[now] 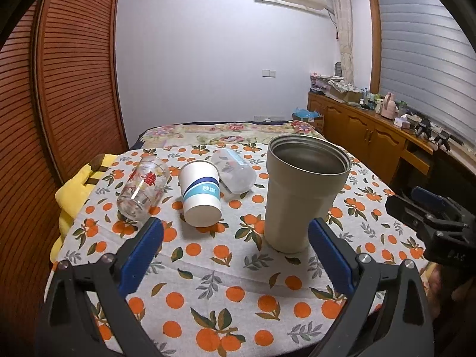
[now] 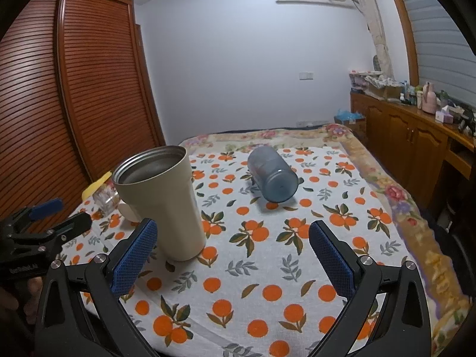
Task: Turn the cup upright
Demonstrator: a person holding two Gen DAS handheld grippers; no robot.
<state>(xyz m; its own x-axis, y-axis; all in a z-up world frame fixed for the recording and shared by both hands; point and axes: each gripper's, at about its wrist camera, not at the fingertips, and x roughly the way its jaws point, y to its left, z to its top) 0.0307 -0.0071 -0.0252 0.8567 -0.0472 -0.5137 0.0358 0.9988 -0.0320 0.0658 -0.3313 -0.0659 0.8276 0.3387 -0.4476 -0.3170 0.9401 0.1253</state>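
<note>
Beige steel tumbler (image 1: 303, 193) stands upright, mouth up, on the orange-print cloth (image 1: 226, 282) over the worktop, near its front edge. Left tongs (image 1: 235, 253) spread wide, empty, the tumbler just beyond their right finger. Right tongs (image 2: 232, 255) likewise spread and empty. Left view only: printed glass (image 1: 142, 184), paper cup (image 1: 200, 193) and frosted plastic cup (image 1: 235, 169), all lying on their sides toward the worktop's left. Right view only: blue translucent cup (image 2: 273, 175) on its side toward the far edge. Behind: floral bedspread (image 2: 297, 136), louvred wardrobe (image 2: 89, 89).
</note>
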